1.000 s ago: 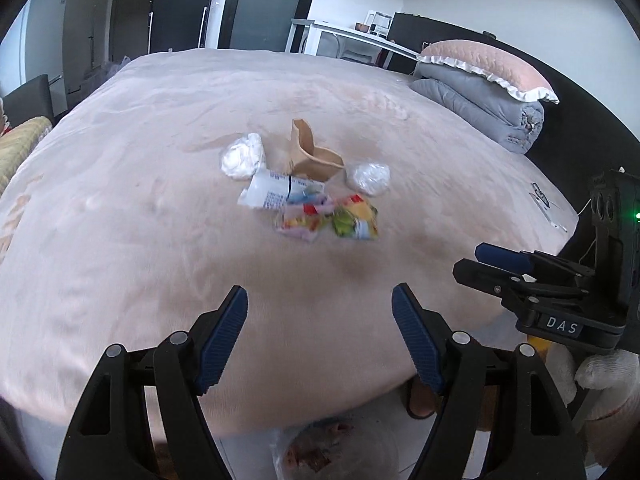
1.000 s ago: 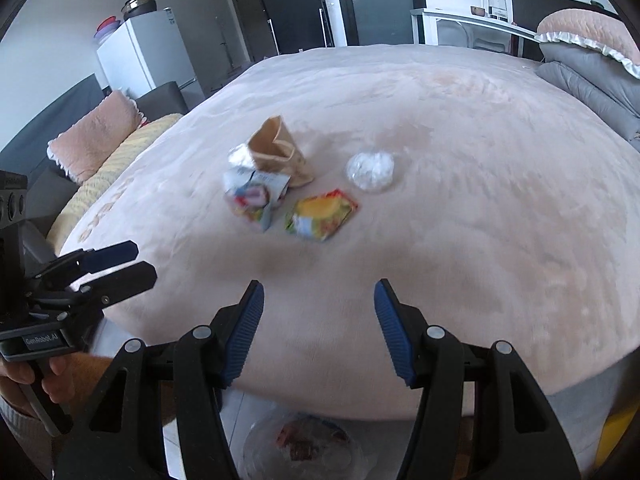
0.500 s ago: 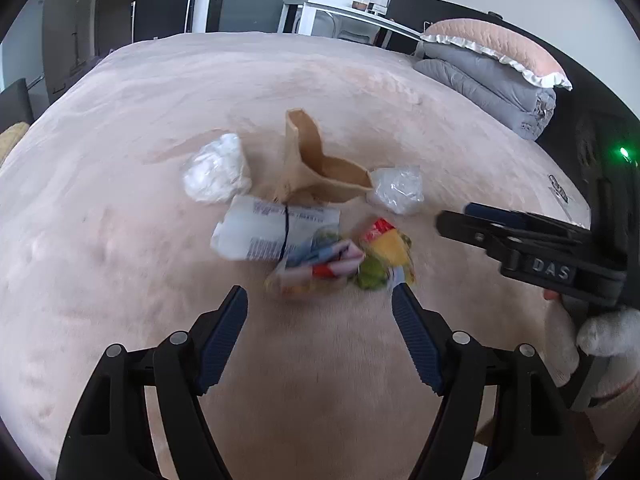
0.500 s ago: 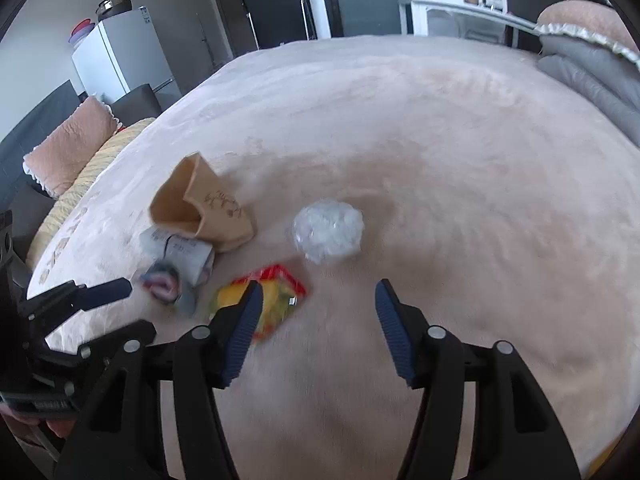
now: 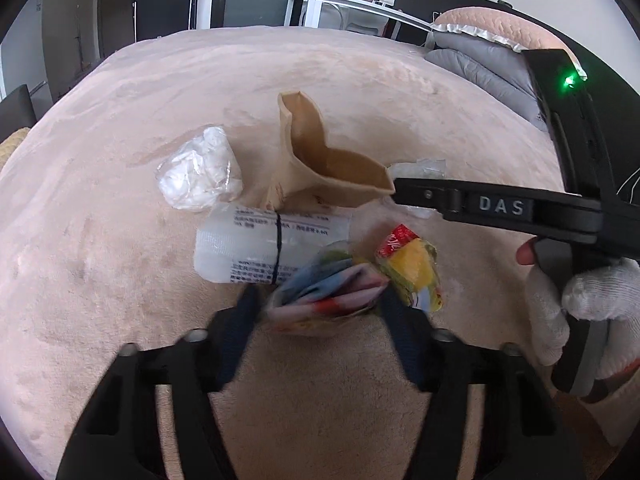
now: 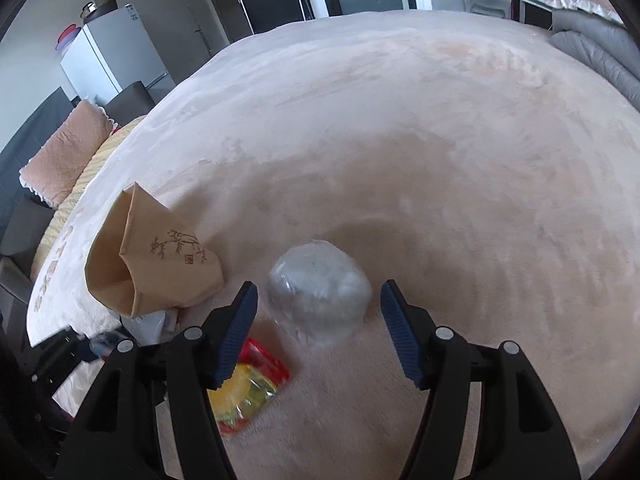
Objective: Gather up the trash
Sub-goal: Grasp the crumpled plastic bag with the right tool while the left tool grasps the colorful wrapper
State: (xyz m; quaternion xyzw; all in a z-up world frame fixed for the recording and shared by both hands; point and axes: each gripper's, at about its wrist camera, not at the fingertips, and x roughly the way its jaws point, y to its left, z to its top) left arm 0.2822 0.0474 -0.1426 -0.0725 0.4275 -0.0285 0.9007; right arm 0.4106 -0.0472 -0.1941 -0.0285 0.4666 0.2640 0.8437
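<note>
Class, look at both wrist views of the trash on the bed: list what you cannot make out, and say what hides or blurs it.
- Left wrist view: left gripper fingers are motion-blurred as the jaws close, so contact with the multicoloured wrapper is unclear.
- Left wrist view: the clear plastic ball is mostly hidden by the right gripper.
- Right wrist view: the yellow wrapper is blurred and partly covered by a finger.

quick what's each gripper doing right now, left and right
Left gripper: jaws closing around the crumpled colourful wrapper; grip not yet certain.
Right gripper: open, straddling the clear plastic ball, not gripping it.
</note>
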